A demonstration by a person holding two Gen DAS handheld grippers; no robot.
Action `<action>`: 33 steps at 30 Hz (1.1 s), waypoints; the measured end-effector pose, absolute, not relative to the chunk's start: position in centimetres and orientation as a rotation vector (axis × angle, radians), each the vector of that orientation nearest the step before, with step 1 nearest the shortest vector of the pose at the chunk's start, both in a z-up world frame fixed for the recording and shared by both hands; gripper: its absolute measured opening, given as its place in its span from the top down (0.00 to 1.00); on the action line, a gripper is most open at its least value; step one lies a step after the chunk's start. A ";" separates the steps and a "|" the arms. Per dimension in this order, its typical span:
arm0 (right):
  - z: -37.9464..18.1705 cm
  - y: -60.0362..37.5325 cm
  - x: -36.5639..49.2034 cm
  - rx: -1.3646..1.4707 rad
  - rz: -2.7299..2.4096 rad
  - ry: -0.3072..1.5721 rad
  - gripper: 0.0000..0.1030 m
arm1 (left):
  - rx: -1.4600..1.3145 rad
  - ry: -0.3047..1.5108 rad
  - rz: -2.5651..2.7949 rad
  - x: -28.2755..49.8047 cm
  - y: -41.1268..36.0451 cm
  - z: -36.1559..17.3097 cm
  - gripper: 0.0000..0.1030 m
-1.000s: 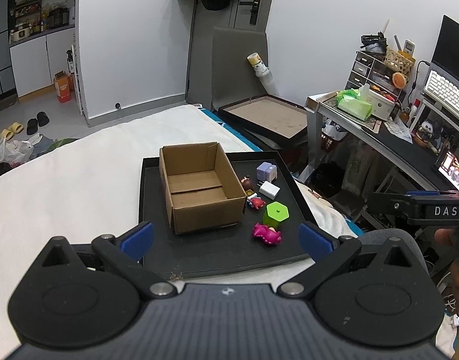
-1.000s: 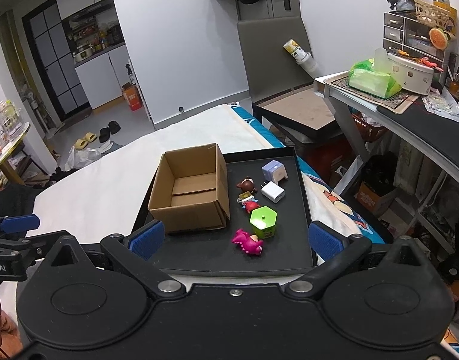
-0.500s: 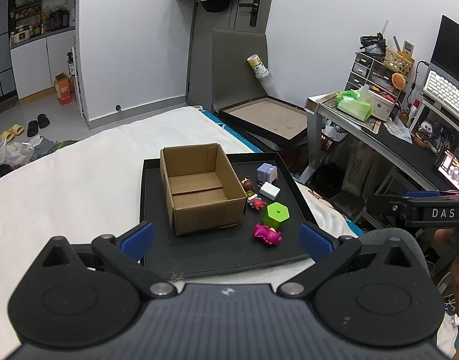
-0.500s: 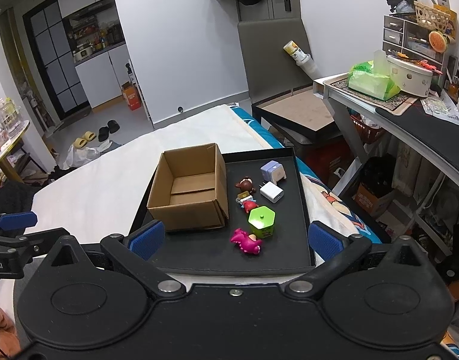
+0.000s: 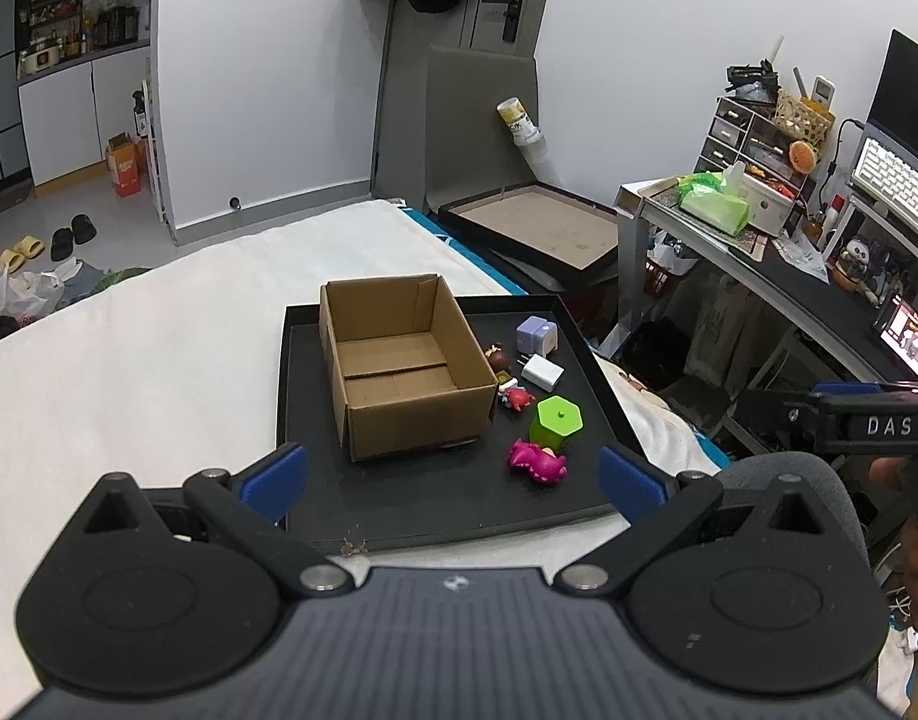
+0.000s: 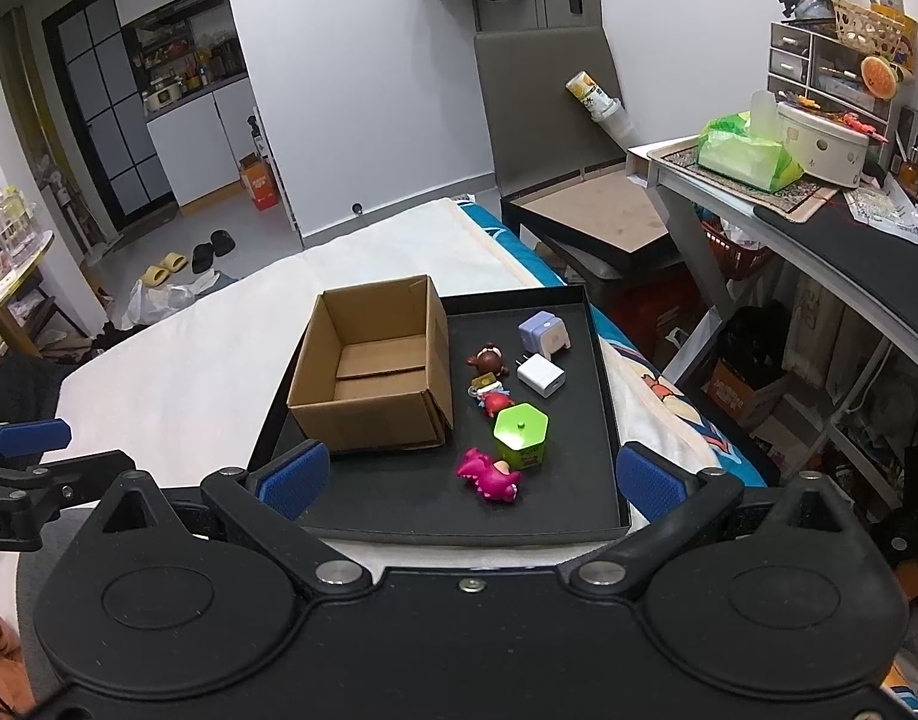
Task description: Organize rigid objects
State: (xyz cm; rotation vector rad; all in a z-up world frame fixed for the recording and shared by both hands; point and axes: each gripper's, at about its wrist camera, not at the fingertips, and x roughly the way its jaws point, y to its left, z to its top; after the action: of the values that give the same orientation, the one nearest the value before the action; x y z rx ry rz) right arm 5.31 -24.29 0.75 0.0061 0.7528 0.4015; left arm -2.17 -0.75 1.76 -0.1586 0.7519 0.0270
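An empty open cardboard box (image 5: 399,360) (image 6: 372,372) stands on a black tray (image 5: 435,498) (image 6: 555,504) on the white bed. To the box's right lie a pink dinosaur toy (image 5: 537,461) (image 6: 490,474), a green hexagonal container (image 5: 556,420) (image 6: 521,435), a small red figure (image 5: 517,397) (image 6: 496,402), a brown figure (image 5: 497,355) (image 6: 488,359), a white charger (image 5: 543,372) (image 6: 541,375) and a lilac cube charger (image 5: 537,335) (image 6: 543,330). My left gripper (image 5: 453,477) and right gripper (image 6: 472,480) hover near the tray's front edge, both open and holding nothing.
A desk (image 6: 819,222) with a green tissue pack (image 6: 747,150), drawers and a keyboard stands on the right. A second tray (image 5: 537,234) leans beyond the bed. The right gripper's body (image 5: 849,420) shows at the left view's right edge. Shoes and bags lie on the floor at left.
Both views have crept slightly; the tray and box sit marginally lower and nearer in frame. Nothing on the tray has moved, and both grippers stay open.
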 end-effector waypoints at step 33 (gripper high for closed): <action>-4.1 -26.5 12.4 0.091 0.314 0.823 0.00 | -0.302 0.813 0.133 7.0 2.8 -4.5 0.02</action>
State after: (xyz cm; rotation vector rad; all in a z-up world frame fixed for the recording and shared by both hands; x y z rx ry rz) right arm 12.44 -26.48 -4.14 0.0911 0.8235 0.3142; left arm 7.02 2.80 -4.46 -0.3015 0.8131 0.1331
